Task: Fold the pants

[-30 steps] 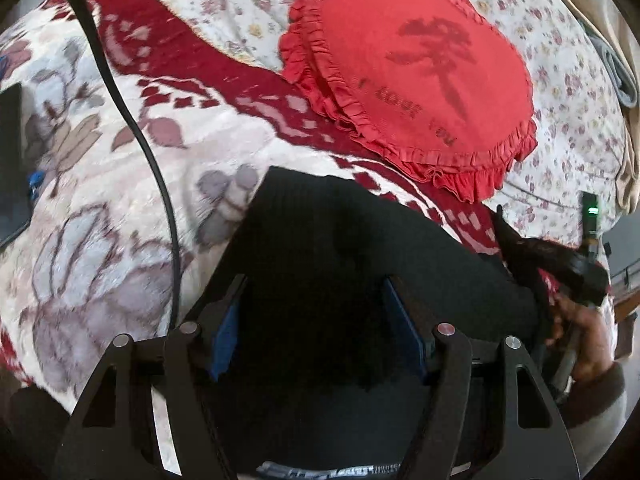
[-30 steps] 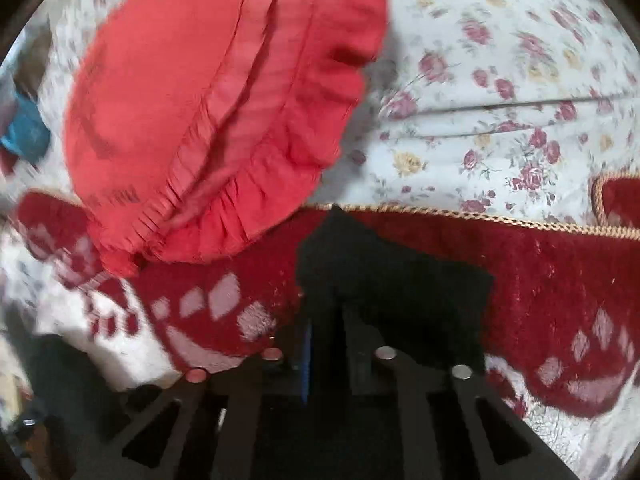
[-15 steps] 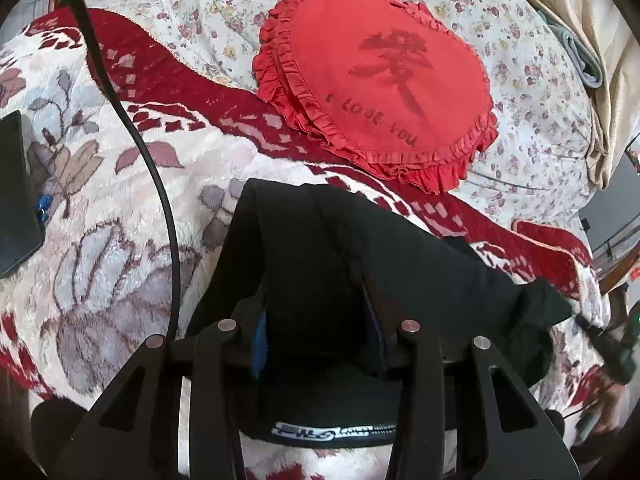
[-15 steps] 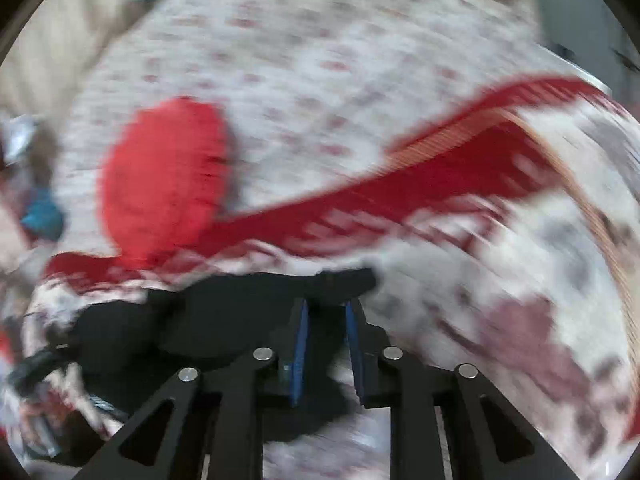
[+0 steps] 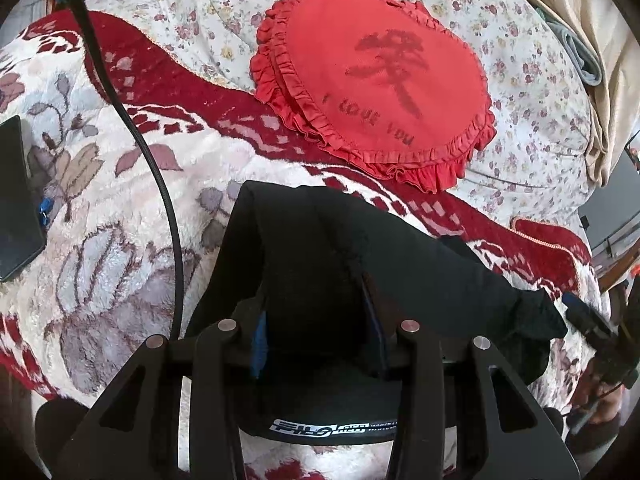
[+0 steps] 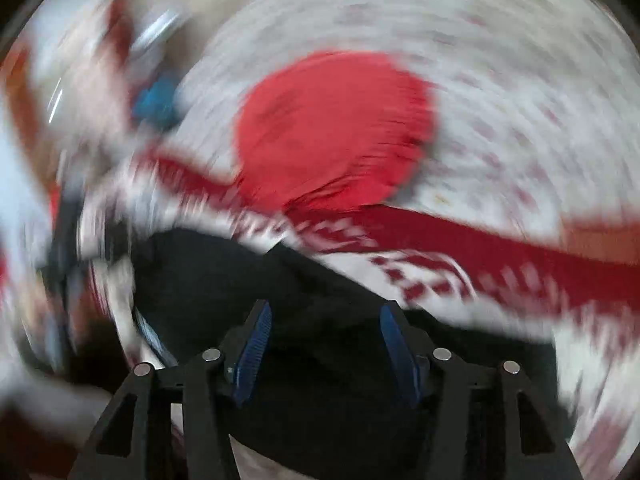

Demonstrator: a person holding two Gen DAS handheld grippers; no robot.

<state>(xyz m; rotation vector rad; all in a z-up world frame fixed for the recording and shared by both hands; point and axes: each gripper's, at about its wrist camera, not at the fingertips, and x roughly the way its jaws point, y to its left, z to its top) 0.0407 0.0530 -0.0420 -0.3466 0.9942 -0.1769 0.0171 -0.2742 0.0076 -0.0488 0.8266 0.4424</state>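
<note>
A: Pants (image 5: 320, 256), black, lie bunched on the patterned blanket (image 5: 100, 208), in front of the red frilled cushion (image 5: 372, 80). Which step is this?

B: A fold across, by my reading. The left gripper (image 5: 316, 332) pinches a thick wad of the dark cloth near the waistband label, its blue pads pressed into the fabric on both sides.

A: And the right gripper (image 6: 326, 344)?

B: Its jaws are opening; the pads stand spread with black cloth beneath and between them, not pressed on it. The right wrist view is heavily smeared, so little else there is sure.

A: What does the next move call for?

B: Probably the right one must find a fresh edge or hem to take, while the left keeps its wad steady so the layers don't slide.

A: What differs from a second ago?

B: Then the right jaws were nearly shut on a flap of cloth close below the cushion; now they have let go. The left jaws were wider; they have since closed on the cloth
</note>
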